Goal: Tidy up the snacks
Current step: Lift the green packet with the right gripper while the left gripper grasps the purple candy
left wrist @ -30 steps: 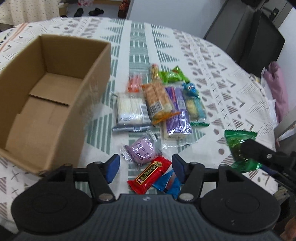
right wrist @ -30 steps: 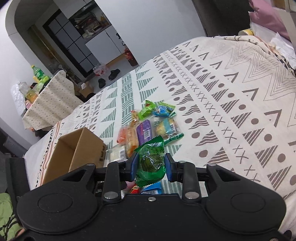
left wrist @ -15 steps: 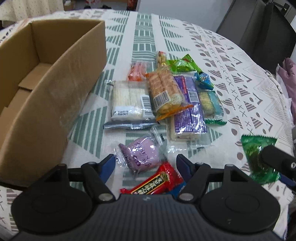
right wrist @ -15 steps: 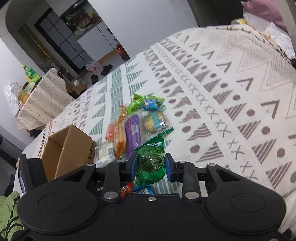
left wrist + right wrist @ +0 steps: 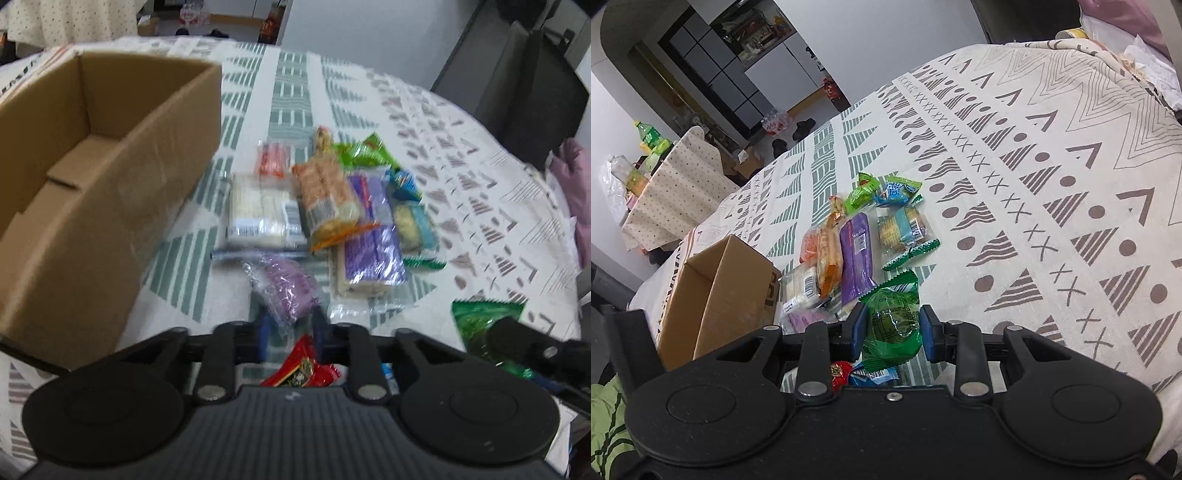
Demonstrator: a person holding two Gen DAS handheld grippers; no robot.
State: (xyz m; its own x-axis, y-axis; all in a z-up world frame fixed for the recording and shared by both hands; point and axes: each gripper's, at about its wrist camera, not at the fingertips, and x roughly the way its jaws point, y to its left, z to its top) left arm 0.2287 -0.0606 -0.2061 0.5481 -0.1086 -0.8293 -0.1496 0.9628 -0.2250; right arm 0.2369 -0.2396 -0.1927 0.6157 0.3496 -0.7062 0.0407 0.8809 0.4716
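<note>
R tool [image 5: 893,329] is clenched on a green pack [image 5: 892,321], held off the surface [image 5: 1052,155]; the pack fills the gap between both blue pads. From the L wrist view the same pack [image 5: 480,325] shows at far right, w/ the R tool's dark tip in front of it.

L tool [image 5: 290,334] has its pads drawn in close on the clear wrapper of a purple pack [image 5: 284,290] (blurred, so a firm grip can't be told for sure). A red pack [image 5: 303,369] lies just under it.

Rest of the snacks lie in a cluster mid-surface: white crackers [image 5: 260,210], orange pack [image 5: 328,195], purple bar [image 5: 371,240], touching or overlapping. Open box [image 5: 110,206] sits just L of the cluster, nothing seen inside.
</note>
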